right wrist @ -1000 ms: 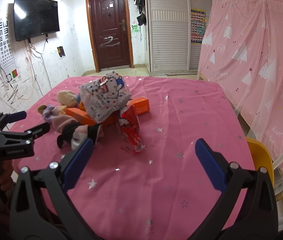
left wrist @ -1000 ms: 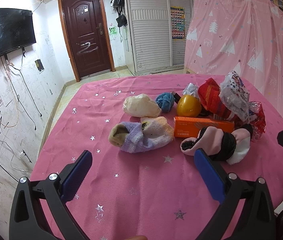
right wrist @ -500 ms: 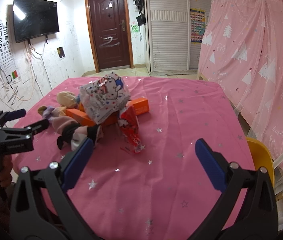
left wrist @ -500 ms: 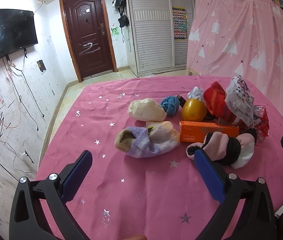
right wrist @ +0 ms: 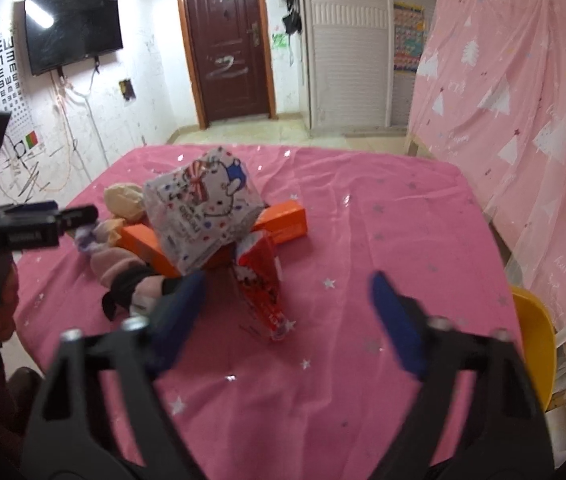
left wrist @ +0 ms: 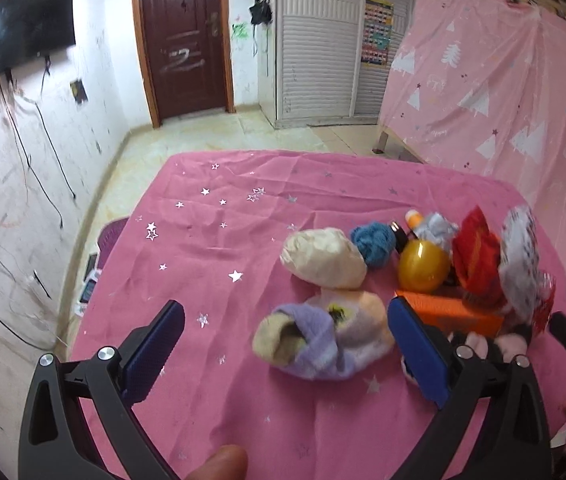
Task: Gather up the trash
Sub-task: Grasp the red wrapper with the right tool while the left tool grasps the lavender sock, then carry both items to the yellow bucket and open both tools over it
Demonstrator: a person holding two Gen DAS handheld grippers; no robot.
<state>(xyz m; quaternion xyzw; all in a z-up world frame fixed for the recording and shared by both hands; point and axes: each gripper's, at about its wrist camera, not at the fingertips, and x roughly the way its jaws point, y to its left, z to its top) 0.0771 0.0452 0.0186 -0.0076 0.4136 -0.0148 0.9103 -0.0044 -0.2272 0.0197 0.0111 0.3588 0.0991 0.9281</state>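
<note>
Pink star-printed cloth covers the worktop (right wrist: 383, 216), where the trash lies heaped: a white cartoon-print bag (right wrist: 203, 216) on orange boxes (right wrist: 283, 220), with a red wrapper (right wrist: 261, 280) in front. The right gripper (right wrist: 287, 308) is closing, nothing pinched. The left gripper (left wrist: 283, 344) gapes wide, empty, near a purple sock bundle (left wrist: 323, 336).

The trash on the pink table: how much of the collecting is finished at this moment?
Done: nothing visibly; no piece is collected. In hand: the right gripper is closing its jaws around the red wrapper, without pressing on it; the left gripper is open and empty. Left: the printed bag, the orange box and the rest of the pile.
</note>
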